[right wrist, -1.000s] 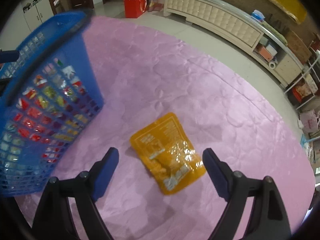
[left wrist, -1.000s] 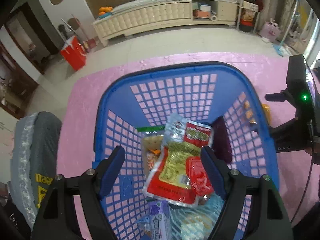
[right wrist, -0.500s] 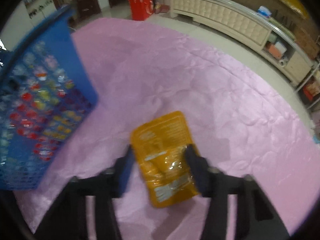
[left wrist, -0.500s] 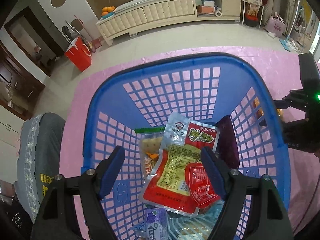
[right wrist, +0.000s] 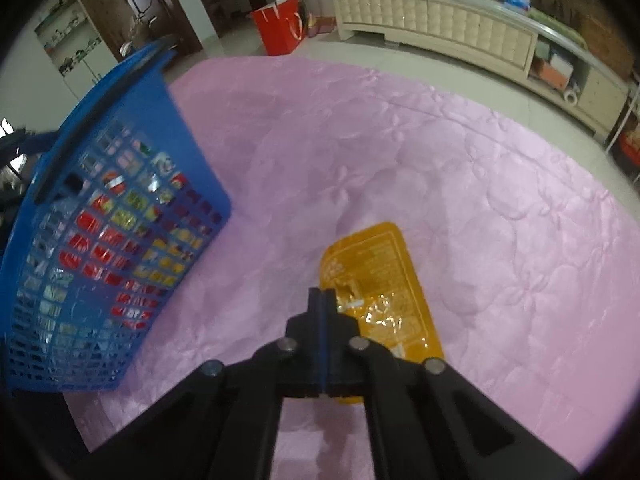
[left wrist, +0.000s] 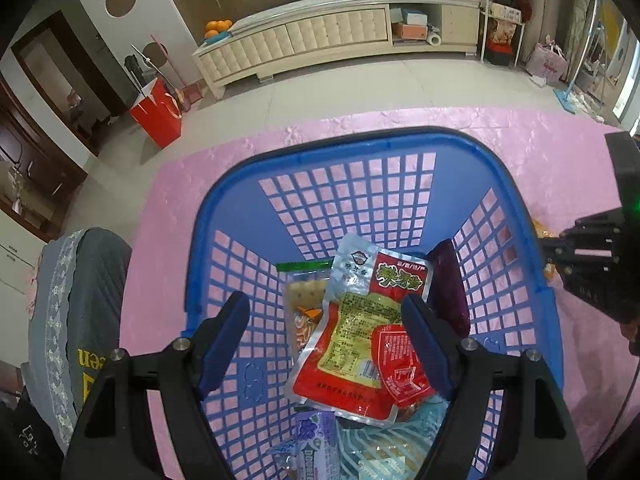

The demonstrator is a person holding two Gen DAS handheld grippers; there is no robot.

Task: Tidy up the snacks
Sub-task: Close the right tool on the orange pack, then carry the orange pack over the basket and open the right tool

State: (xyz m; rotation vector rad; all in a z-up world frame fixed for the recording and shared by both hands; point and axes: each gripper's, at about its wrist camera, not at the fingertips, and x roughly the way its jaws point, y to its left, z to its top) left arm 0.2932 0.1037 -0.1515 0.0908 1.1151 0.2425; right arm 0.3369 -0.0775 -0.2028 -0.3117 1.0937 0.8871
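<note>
A blue mesh basket (left wrist: 240,216) stands on a pink quilted cover and holds several snack packs, with a red and silver pack (left wrist: 360,320) on top. My left gripper (left wrist: 326,324) is open and empty, hovering over the basket's inside. In the right wrist view the basket (right wrist: 168,120) is at the left. An orange snack pouch (right wrist: 380,280) lies on the cover to its right. My right gripper (right wrist: 322,294) is shut, its fingers pressed together over the pouch's near left edge. Whether it pinches the pouch is unclear.
The pink cover (right wrist: 440,152) spreads around the basket. A grey cushion (left wrist: 76,320) lies to the basket's left. A red bag (left wrist: 158,114) and a long cream cabinet (left wrist: 320,36) stand on the floor beyond. The right gripper's body (left wrist: 600,264) is beside the basket's right wall.
My right gripper has moved down over the orange pouch and closed from wide open to shut. My left gripper has stayed open and drifted slightly over the basket.
</note>
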